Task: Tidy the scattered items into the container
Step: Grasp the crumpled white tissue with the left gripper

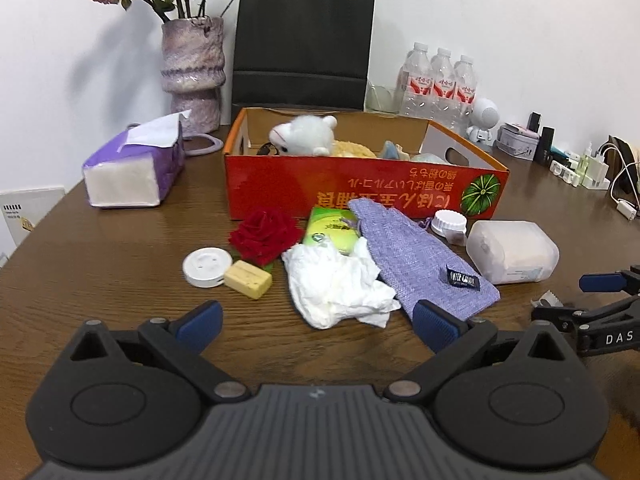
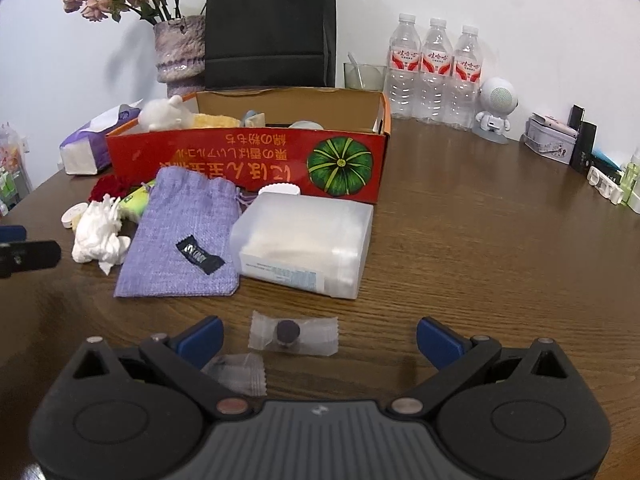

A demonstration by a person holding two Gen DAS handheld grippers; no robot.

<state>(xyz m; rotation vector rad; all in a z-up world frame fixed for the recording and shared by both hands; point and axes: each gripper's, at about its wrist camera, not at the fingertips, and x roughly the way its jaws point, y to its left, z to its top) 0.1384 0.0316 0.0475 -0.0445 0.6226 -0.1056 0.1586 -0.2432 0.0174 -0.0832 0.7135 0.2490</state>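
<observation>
A red cardboard box [image 1: 360,188] [image 2: 248,160] holds a white plush toy [image 1: 308,136] and other soft items. In front of it lie a red rose [image 1: 264,234], a round white disc [image 1: 206,266], a yellow block [image 1: 248,279], a green packet [image 1: 332,230], crumpled tissue [image 1: 340,284] [image 2: 98,236], a purple woven pouch [image 1: 420,256] [image 2: 184,236] and a translucent plastic case [image 1: 512,250] [image 2: 308,240]. My left gripper [image 1: 320,320] is open just short of the tissue. My right gripper [image 2: 320,338] is open around a clear-wrapped dark candy [image 2: 290,334]; a second clear wrapper [image 2: 240,372] lies by its left finger.
A purple tissue pack [image 1: 132,168], a vase of dried flowers [image 1: 192,68], a black paper bag [image 1: 304,44], three water bottles [image 2: 434,72] and a small white robot figure [image 2: 496,108] line the back of the wooden table [image 2: 480,240]. Small tins and chargers crowd the far right.
</observation>
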